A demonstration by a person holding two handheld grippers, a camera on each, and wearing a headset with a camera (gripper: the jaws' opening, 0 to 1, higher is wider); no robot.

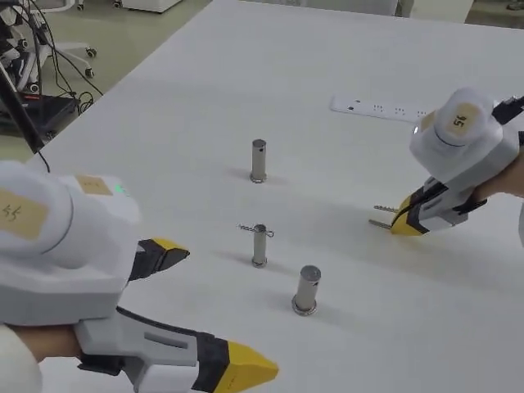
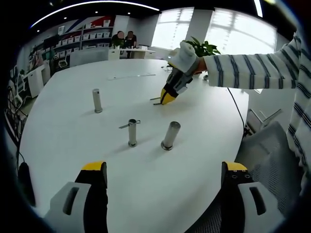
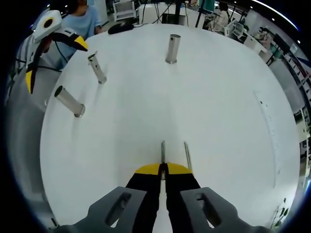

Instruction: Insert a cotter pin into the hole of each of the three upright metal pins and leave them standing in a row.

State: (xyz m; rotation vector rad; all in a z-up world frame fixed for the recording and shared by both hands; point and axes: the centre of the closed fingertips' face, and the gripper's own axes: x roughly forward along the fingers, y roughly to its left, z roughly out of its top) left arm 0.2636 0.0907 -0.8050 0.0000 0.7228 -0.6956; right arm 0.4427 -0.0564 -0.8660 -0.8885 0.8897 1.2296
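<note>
right gripper (image 3: 164,169) low, tight on cotter pin (image 3: 163,151); left gripper (image 2: 165,169) jaws wide

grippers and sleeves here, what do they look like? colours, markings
Both have white-grey bodies and black jaws with yellow tips. The left gripper has a tan sticker and a green light. The right gripper has a round tan sticker with digits; its arm wears a striped sleeve.
</note>
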